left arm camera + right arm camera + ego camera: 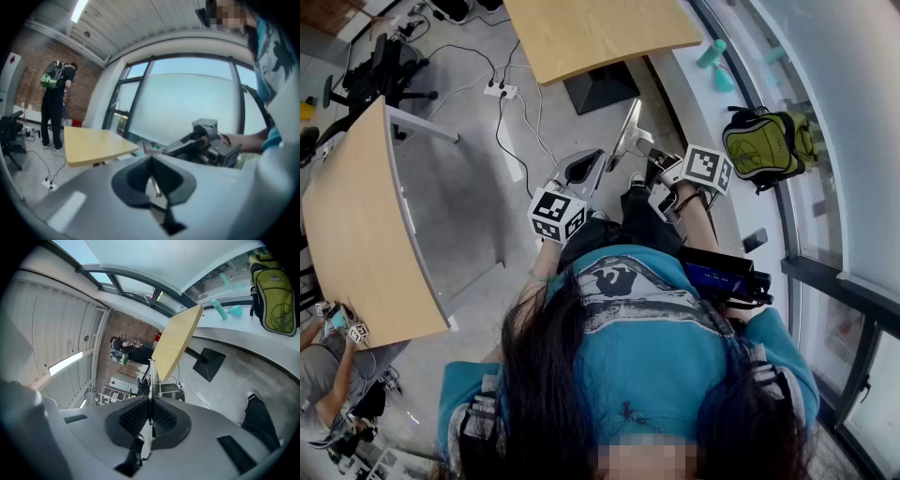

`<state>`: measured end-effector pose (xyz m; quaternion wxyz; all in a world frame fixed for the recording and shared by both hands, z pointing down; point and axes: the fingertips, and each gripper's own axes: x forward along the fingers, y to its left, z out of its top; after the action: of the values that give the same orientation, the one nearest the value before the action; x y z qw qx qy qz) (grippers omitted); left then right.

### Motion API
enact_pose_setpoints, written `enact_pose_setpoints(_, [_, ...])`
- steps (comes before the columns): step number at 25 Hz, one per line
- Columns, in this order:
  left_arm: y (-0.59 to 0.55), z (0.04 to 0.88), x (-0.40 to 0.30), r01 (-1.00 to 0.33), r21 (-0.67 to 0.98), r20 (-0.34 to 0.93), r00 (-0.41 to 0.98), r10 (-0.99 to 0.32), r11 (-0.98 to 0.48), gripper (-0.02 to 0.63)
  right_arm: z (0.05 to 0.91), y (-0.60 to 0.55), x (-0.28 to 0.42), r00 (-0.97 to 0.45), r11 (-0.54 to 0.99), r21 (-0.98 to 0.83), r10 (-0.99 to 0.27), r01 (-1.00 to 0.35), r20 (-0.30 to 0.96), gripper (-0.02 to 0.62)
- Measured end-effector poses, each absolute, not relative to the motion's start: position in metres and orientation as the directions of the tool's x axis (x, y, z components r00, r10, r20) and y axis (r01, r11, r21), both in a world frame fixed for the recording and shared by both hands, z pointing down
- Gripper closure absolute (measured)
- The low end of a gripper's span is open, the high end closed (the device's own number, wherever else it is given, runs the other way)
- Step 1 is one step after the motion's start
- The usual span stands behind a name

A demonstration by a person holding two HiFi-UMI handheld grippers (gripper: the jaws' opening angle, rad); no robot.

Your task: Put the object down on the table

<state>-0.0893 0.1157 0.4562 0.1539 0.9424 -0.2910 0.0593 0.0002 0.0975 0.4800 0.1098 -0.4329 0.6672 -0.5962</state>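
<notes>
My left gripper (592,159) hangs in front of the person's body, over the grey floor, with its marker cube (558,214) toward the chest. In the left gripper view its jaws (151,159) meet with nothing between them. My right gripper (631,127) is just to the right of it, also over the floor, and it shows as a dark shape (206,143) in the left gripper view. The right gripper (150,394) is shut and empty. No held object shows in any view. A wooden table (356,234) stands at the left and another (591,33) lies ahead.
A green backpack (764,145) and a teal bottle (711,53) lie on the window ledge at the right. A power strip with cables (500,90) crosses the floor ahead. An office chair (375,70) stands far left. Another person (328,375) sits at the lower left.
</notes>
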Motion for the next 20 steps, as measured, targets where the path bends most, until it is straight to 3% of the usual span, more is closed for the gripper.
enact_pose_setpoints(11, [0.039, 0.460, -0.063, -0.621, 0.240, 0.209, 0.784, -0.585, -0.746, 0.603, 0.483, 0.010, 0.032, -0.638, -0.053, -0.903, -0.690, -0.426, 0.341, 0.578])
enact_pose_setpoints(20, [-0.056, 0.453, 0.013, -0.655, 0.239, 0.193, 0.755, -0.626, -0.716, 0.603, 0.481, -0.082, 0.095, -0.685, -0.025, -0.898, -0.638, -0.439, 0.352, 0.578])
